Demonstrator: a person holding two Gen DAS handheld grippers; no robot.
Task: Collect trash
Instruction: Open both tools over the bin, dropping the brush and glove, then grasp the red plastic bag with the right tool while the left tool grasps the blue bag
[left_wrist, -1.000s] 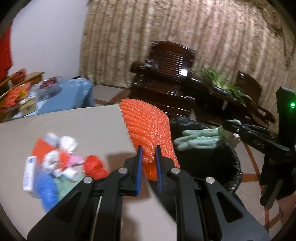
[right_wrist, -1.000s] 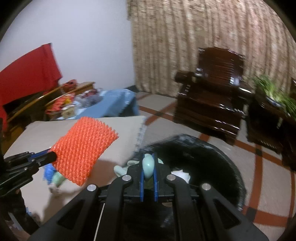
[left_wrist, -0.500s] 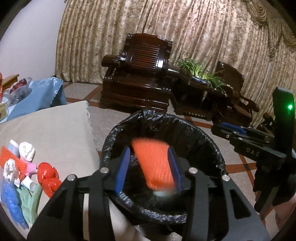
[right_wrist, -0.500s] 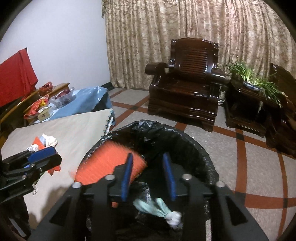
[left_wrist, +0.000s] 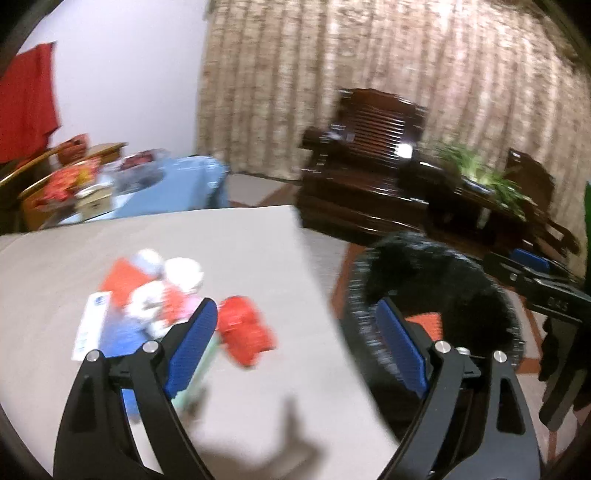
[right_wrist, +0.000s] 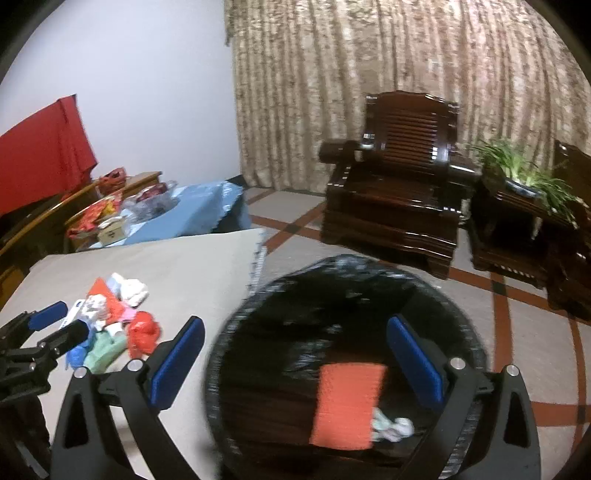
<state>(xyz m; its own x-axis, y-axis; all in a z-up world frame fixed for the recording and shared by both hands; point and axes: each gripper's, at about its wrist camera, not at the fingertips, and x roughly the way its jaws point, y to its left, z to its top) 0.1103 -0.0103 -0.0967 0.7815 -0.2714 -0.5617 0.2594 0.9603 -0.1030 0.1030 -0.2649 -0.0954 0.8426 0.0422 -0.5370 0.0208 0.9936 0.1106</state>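
Observation:
A black-lined trash bin (right_wrist: 472, 328) stands on the floor beside the beige table (right_wrist: 184, 266). Inside it lie an orange foam net (right_wrist: 347, 402) and a pale green glove (right_wrist: 391, 428). My right gripper (right_wrist: 295, 354) is open and empty above the bin. My left gripper (left_wrist: 295, 343) is open and empty over the table edge, with the bin (left_wrist: 424, 269) to its right. A pile of trash (left_wrist: 162, 295) lies on the table, with a crumpled red wrapper (left_wrist: 245, 332) nearest the left gripper; the pile also shows in the right wrist view (right_wrist: 114, 317).
A dark wooden armchair (right_wrist: 399, 184) and a side table with a green plant (right_wrist: 532, 184) stand behind the bin. A blue-covered table with clutter (right_wrist: 177, 210) lies beyond the beige table. Curtains cover the back wall.
Both grippers opened and dropped the orange net and the green glove into the bin. The left gripper has swung left, back over the table towards the trash pile.

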